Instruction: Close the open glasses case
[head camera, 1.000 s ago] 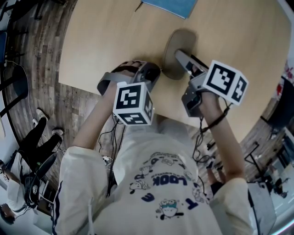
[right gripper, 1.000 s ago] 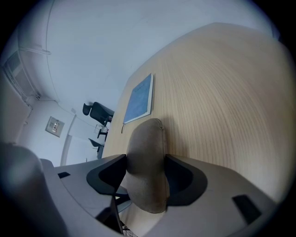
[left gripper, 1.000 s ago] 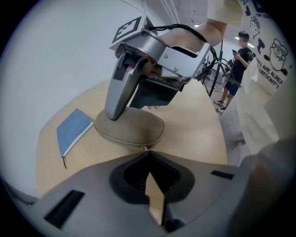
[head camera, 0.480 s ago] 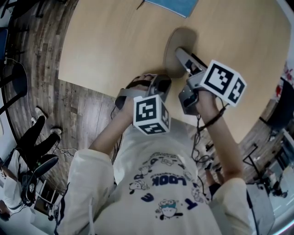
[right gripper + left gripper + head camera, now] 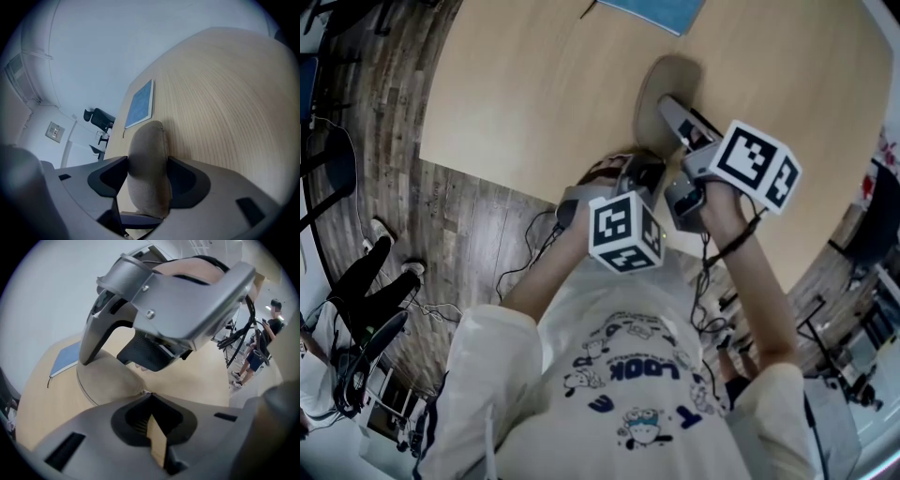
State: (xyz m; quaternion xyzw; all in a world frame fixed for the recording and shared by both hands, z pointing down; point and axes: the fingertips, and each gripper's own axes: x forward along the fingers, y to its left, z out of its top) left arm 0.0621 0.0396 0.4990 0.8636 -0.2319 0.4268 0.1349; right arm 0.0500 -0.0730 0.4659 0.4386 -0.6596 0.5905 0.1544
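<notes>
My left fingers clenched, empty; swung right since a second ago, now just beside the right pair | right fingers grasping glasses case, near right of counter | reckon case nearly shut; left can press.

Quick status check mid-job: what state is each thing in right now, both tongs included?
taupe fabric glasses case: halves pressed together, looks closed, on the light wooden table.
right tongs: shut on the case.
left tongs: shut, nothing between them.
blue flat pad: lying flat, apart from both tongs.
</notes>
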